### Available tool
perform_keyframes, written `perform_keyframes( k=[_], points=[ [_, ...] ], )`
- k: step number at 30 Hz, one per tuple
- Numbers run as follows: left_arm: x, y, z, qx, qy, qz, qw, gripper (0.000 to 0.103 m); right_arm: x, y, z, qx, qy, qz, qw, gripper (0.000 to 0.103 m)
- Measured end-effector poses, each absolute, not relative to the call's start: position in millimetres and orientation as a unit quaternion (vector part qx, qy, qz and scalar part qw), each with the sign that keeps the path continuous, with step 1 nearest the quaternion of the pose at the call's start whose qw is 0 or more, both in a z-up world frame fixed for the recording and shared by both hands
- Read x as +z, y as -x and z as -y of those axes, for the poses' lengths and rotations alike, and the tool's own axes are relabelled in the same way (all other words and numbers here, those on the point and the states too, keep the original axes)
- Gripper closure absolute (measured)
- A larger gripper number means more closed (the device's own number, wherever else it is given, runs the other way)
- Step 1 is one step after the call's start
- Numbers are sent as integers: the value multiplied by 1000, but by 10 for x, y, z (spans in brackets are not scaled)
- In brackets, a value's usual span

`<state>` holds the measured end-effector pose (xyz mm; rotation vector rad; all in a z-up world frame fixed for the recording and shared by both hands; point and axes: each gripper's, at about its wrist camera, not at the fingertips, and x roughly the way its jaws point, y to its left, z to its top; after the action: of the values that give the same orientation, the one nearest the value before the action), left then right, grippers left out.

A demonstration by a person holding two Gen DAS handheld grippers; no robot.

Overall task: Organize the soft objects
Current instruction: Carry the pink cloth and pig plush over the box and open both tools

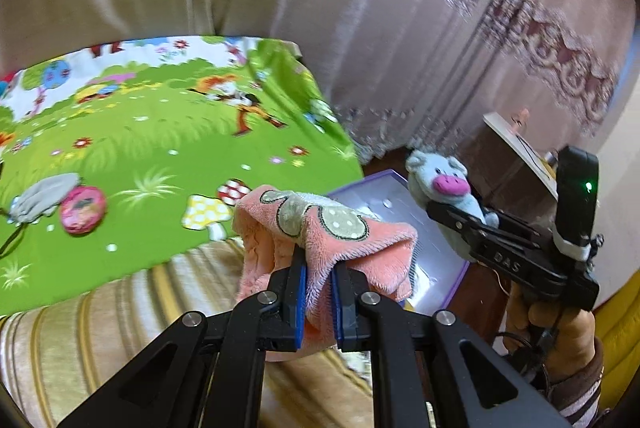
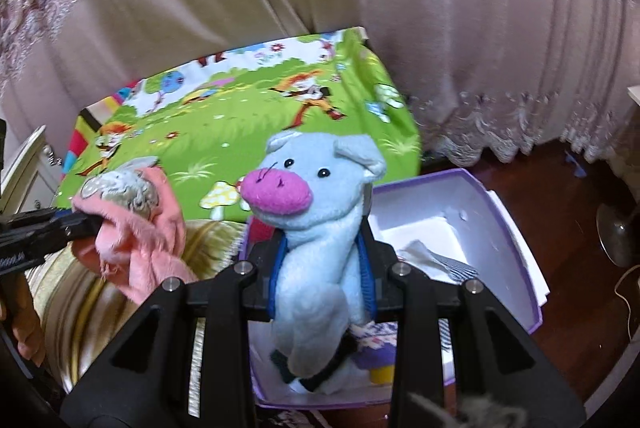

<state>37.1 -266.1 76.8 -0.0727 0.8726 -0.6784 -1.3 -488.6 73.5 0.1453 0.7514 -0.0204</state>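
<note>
The left gripper (image 1: 319,292) has its blue-lined fingers (image 1: 299,302) pressed together on a bunched fold of the pink towel (image 1: 320,240), which hangs in loose flaps to either side, so the pinch is clearly there just to carry it clear of the bed. The right gripper (image 2: 322,268) is clamped around the middle of the blue pig (image 2: 320,220), the toy standing upright between the pads with its pink snout forward and its legs dangling below; gripping it at the waist keeps the floppy body from folding over. Both loads hang in the air over the gap between the bed edge and the purple box (image 2: 516,224), which sits open on the dark wooden floor (image 2: 568,228) just beside the bed, and I take it the box is where the soft things are meant to go. Some cloth and a white insert already lie inside it, directly under the pig. From the left gripper's view the right one appears off to the right with the pig held just over the box's far side. Further back, the green play mat (image 1: 152,148) covers the bed (image 1: 120,316), and near its left edge a grey pouch (image 1: 44,196) and a round pink toy (image 1: 82,210) lie touching, not yet collected. Beyond the mat's far edge heavy mauve curtains (image 2: 440,28) with lace hems fall to the floor, and pale furniture shows at the sides, too blurred to name.
</note>
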Motion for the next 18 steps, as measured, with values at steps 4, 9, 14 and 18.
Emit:
perform_keyframes(
  k=[4, 9, 14, 18],
  points=[
    [719, -311, 2882, -341, 17, -422, 840, 92, 712, 68, 5028, -27, -75, -368, 927, 67],
    [663, -242, 3128, -363, -2, -431, 826, 92, 700, 127, 5180, -44, -83, -367, 925, 67],
    [565, -217, 3296, -385, -2, -450, 806, 91, 714, 168, 5270, -62, -82, -365, 925, 62],
    [476, -211, 3385, -394, -6, -471, 789, 81, 712, 186, 5320, -64, -90, -365, 924, 40]
  ],
)
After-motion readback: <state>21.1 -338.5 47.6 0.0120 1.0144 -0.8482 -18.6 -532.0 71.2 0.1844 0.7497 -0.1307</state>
